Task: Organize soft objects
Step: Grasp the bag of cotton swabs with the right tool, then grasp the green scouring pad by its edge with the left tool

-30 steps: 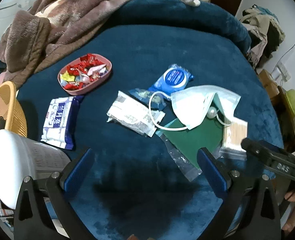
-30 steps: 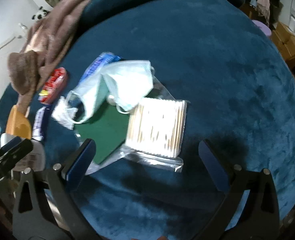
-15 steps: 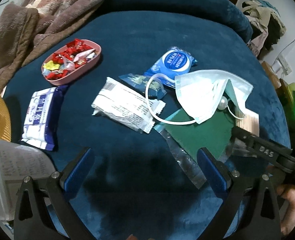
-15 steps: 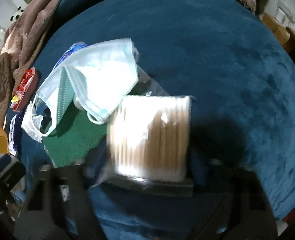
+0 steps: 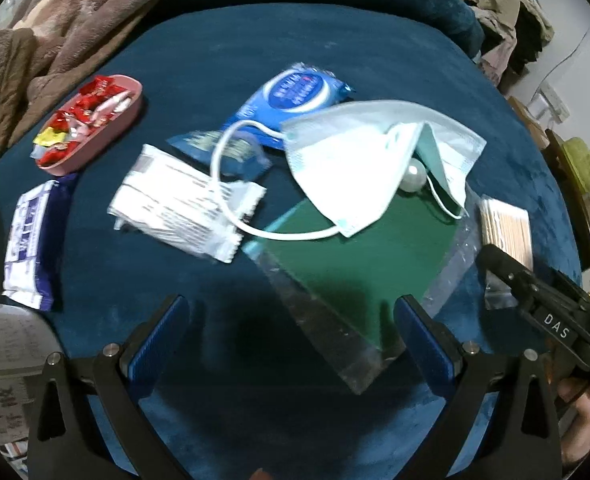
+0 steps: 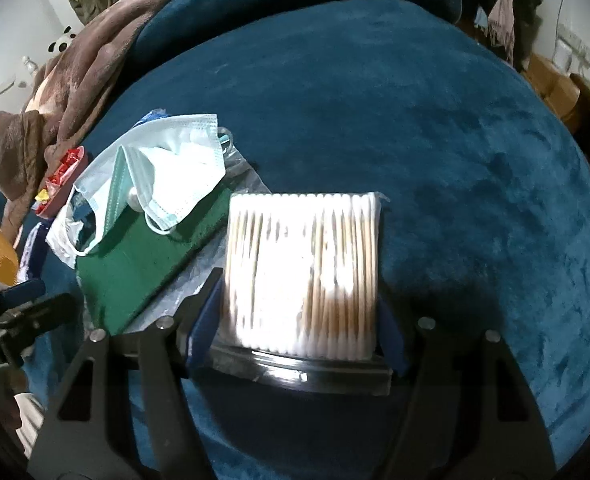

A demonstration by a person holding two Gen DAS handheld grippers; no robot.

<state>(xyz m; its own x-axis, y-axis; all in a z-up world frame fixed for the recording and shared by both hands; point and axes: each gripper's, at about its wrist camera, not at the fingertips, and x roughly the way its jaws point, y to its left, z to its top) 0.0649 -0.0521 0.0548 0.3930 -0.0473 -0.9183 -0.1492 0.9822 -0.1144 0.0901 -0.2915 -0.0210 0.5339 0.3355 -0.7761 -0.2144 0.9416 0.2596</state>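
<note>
My right gripper point(image 6: 299, 312) is shut on a clear pack of cotton swabs point(image 6: 303, 272), squeezed between its blue pads. The pack also shows at the right of the left wrist view point(image 5: 507, 232), with the right gripper's finger over it. A white face mask point(image 5: 359, 164) lies on a green cloth in a clear bag point(image 5: 359, 264); both show in the right wrist view, the mask point(image 6: 175, 168) on the cloth point(image 6: 143, 264). My left gripper point(image 5: 291, 344) is open and empty above the blue cushion, near the bag's front corner.
On the blue velvet cushion point(image 5: 223, 60) lie a white packet point(image 5: 183, 208), a blue wipes pack point(image 5: 295, 100), a small dark sachet point(image 5: 215, 148), a purple tissue pack point(image 5: 31, 236) and a pink tray of sweets point(image 5: 91, 120). A brown blanket point(image 5: 35, 32) lies at the back left.
My right gripper moved in over the cotton swab pack and closed on it. My left gripper moved forward and lower toward the items, still open.
</note>
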